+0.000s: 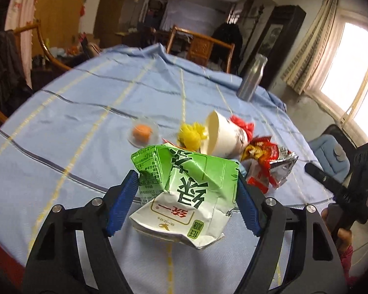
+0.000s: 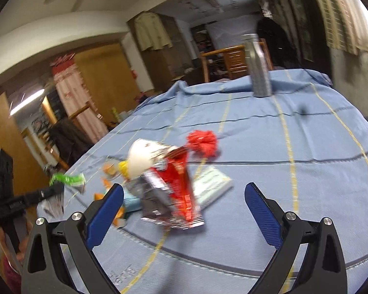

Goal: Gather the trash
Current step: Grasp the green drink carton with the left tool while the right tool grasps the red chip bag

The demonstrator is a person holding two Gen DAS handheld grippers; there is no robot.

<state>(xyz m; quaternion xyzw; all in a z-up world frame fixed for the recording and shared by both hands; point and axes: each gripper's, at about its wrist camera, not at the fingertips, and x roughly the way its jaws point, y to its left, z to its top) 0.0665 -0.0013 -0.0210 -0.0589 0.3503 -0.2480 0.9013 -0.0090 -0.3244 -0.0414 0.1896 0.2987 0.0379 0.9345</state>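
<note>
- Left wrist view: the left gripper has its blue fingers clamped on a crushed green-and-white drink carton, held in the air above the near edge of the desk. To carry it well, I would keep the squeeze even and move level; the carton is dented and soft, so it may fold further and slip if the grip eases.
- The carton looks flattened, creased across the middle, with large green characters on its face and a white lower end hanging below the fingers.
- Beyond it on the desk lie a tipped white paper cup, a yellow crumpled ball, a red crumpled ball, a red snack wrapper and an orange piece in a clear dish; a metal bottle stands well apart.
- Right wrist view: the right gripper hovers with fingers wide apart, holding nothing, pointed at the red snack wrapper just ahead. That seems the next pick: come down low and close across the foil's bunched middle.
- The view is blurred; a pale flat box lies behind the wrapper.
</note>
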